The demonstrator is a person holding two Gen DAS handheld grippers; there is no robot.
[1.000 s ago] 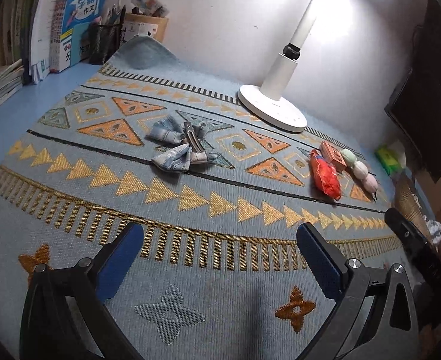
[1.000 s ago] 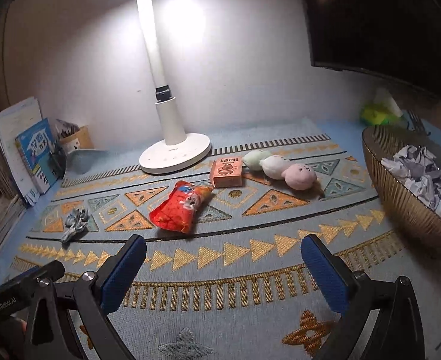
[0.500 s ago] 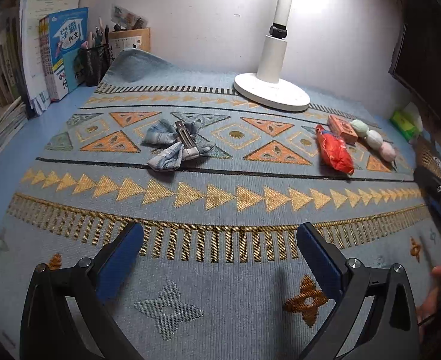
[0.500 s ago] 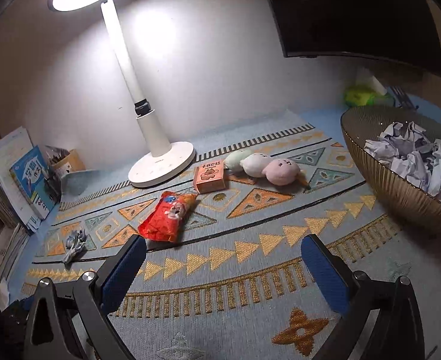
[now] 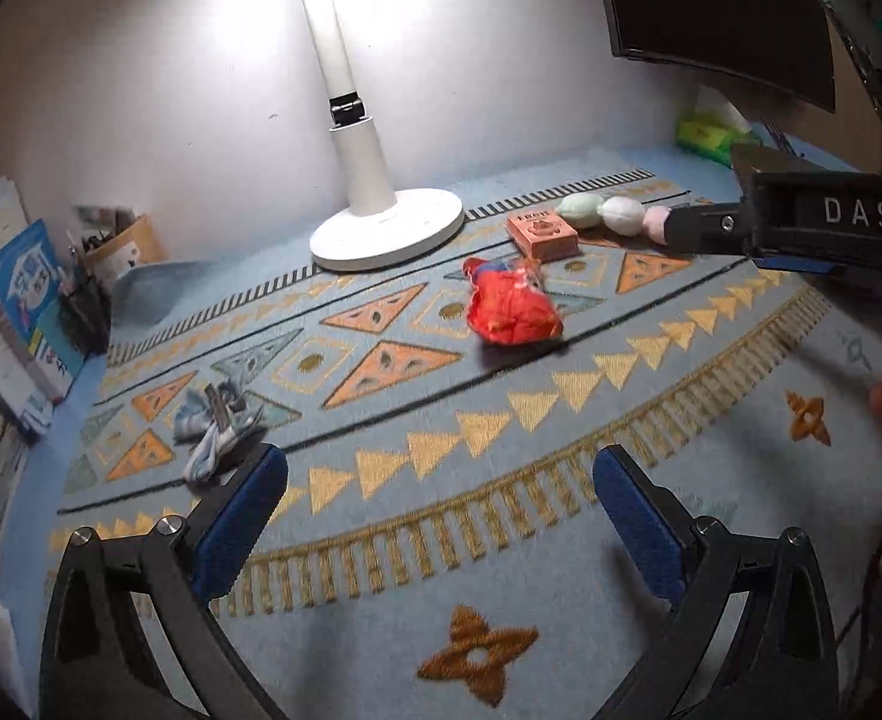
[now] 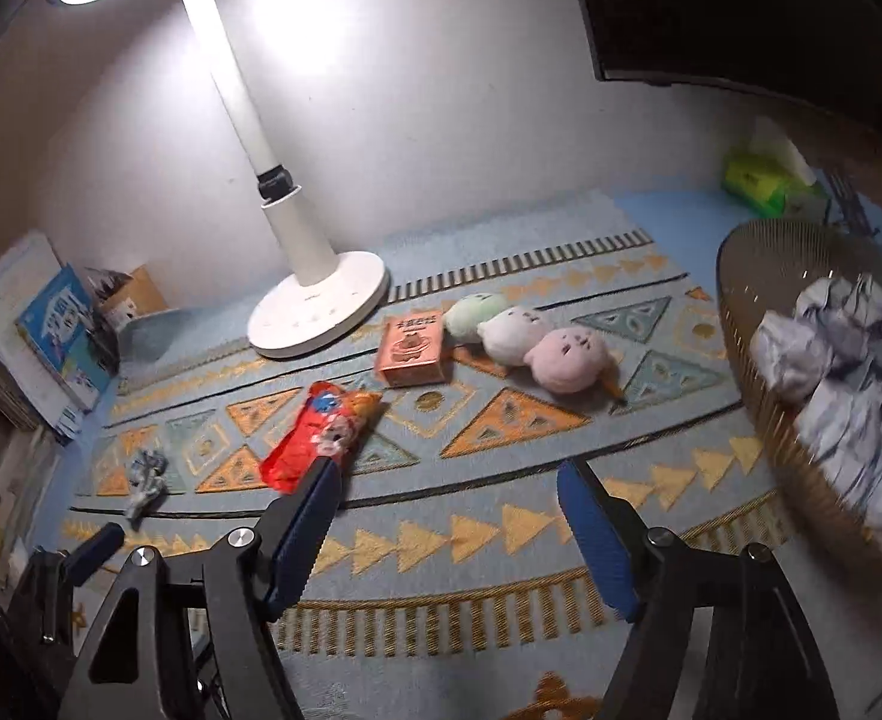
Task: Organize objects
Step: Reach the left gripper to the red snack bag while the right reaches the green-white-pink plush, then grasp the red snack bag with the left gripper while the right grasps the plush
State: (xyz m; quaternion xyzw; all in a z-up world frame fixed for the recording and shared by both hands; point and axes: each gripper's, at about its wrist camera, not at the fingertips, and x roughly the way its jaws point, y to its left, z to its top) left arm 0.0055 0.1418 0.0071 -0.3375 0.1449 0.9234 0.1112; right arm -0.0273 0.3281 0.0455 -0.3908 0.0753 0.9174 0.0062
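Only the right wrist shows the basket [image 6: 741, 312] — both grippers empty, right [image 6: 450, 495] closing, left [image 5: 441, 480] wide.

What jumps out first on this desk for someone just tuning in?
The lit white desk lamp at the back of the patterned mat. In front of it lie a red snack bag, an orange box and a three-ball plush; a gold basket of crumpled paper stands right.

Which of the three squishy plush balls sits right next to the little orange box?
The pale green plush ball, at the row's left end, beside the small orange cardboard box. The white ball is in the middle; the pink one lies farthest away.
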